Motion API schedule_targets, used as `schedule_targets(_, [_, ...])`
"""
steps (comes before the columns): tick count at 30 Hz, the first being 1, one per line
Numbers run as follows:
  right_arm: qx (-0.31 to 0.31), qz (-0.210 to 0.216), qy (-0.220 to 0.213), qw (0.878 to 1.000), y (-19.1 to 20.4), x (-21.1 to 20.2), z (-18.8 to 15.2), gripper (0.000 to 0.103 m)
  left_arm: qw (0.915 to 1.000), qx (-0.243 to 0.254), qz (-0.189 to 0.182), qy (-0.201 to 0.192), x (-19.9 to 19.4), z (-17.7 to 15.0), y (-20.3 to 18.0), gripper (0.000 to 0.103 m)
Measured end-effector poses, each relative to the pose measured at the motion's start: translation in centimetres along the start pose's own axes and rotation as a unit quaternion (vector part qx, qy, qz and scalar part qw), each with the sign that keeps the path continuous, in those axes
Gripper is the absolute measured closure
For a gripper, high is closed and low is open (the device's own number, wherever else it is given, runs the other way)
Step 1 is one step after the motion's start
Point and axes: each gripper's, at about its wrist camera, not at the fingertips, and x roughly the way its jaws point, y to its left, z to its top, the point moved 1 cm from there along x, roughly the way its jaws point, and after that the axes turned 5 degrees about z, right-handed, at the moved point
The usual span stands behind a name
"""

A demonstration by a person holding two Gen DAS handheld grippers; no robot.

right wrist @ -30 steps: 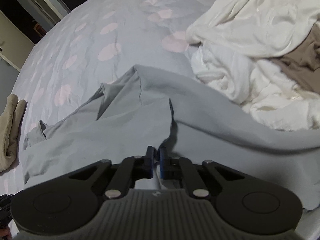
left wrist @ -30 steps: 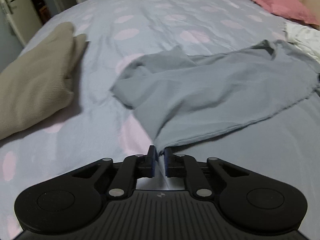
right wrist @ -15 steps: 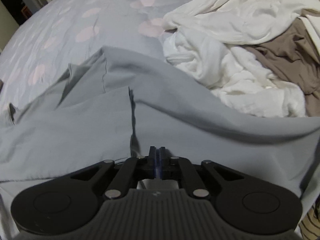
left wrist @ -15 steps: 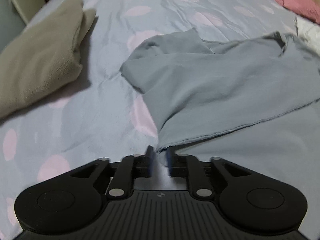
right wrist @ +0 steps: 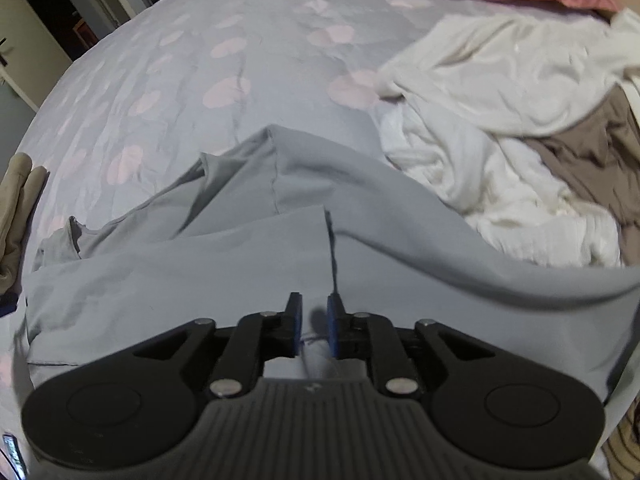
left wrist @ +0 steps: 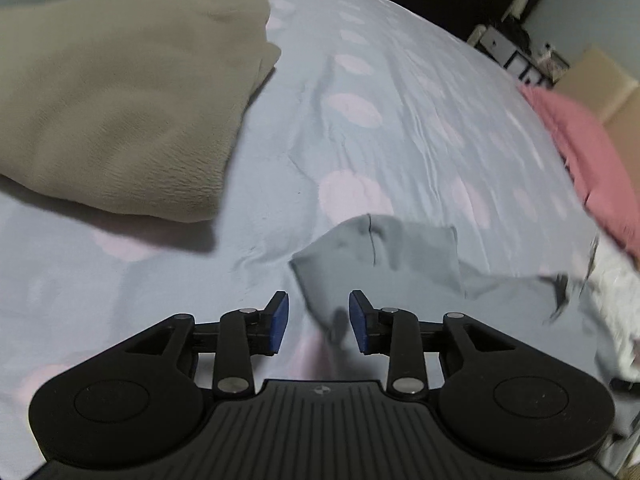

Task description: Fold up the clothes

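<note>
The grey shirt (right wrist: 248, 264) lies spread on the spotted bedsheet (left wrist: 400, 80), one edge folded over along a straight seam. The left gripper (left wrist: 318, 322) is released, jaws apart over the shirt's corner. The right gripper (right wrist: 314, 324) is also released above the cloth. A beige folded garment (left wrist: 120, 100) sits left; white laundry (right wrist: 480, 120) crowds the right, leaving bare sheet beyond.

bed with pink-spotted blue sheet (left wrist: 400, 80), bearing grey garment (right wrist: 240, 264), folded beige garment (left wrist: 120, 100), white-and-brown clothes heap (right wrist: 520, 120), pink pillow (left wrist: 592, 152).
</note>
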Motion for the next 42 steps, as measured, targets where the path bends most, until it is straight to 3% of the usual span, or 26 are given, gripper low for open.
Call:
schedule_targets(4, [-0.016,0.001,-0.001,1.0,0.4,0.1,0.0,0.079,1.0,-0.007,0.002,0.004,2.3,0.4,0.1,0.072])
schedule_targets(5, [-0.019,0.0,0.0,1.0,0.4,0.2,0.0,0.079,1.0,-0.006,-0.004,0.0,2.4,0.4,0.1,0.08])
schedule_targets(6, [-0.023,-0.001,0.001,1.0,0.3,0.3,0.0,0.079,0.9999,-0.003,-0.012,-0.005,2.5,0.5,0.0,0.095])
schedule_targets(8, [-0.026,-0.007,0.005,1.0,0.1,0.5,0.0,0.079,0.9987,0.024,-0.013,-0.043,1.7,0.8,-0.7,0.1])
schedule_targets(13, [-0.02,-0.019,0.013,1.0,-1.0,1.0,0.2,0.079,0.9953,0.056,0.006,-0.079,0.4,1.9,-1.6,0.102])
schedule_targets(15, [-0.02,-0.023,0.013,0.999,-1.3,1.0,0.3,0.079,0.9956,0.056,0.021,-0.072,0.5,1.8,-1.7,0.102])
schedule_targets(17, [-0.019,-0.027,0.011,0.999,-1.6,0.7,0.4,0.079,0.9959,0.054,0.037,-0.063,0.6,1.7,-1.8,0.101])
schedule_targets(21, [-0.01,-0.03,-0.002,0.999,-2.6,-0.6,0.6,0.077,0.9954,0.051,0.068,-0.043,0.9,1.4,-2.1,0.085])
schedule_targets(23, [-0.007,-0.035,-0.016,0.999,-3.5,-1.7,0.8,0.073,0.9945,0.057,0.071,-0.052,-0.2,1.3,-2.5,0.082])
schedule_targets(27, [0.019,-0.052,-0.046,0.997,-6.5,-4.5,1.1,0.072,0.9936,0.081,0.053,-0.058,-2.5,0.0,-4.8,0.075])
schedule_targets(37, [0.09,-0.082,-0.096,0.988,-13.5,-11.0,-1.1,0.072,0.987,0.145,0.006,-0.069,-8.3,-3.5,-10.6,0.074])
schedule_targets(42, [0.1,-0.096,-0.093,0.986,-15.3,-12.2,-3.8,0.071,0.9799,0.186,0.003,-0.071,-10.1,-5.7,-13.1,0.066])
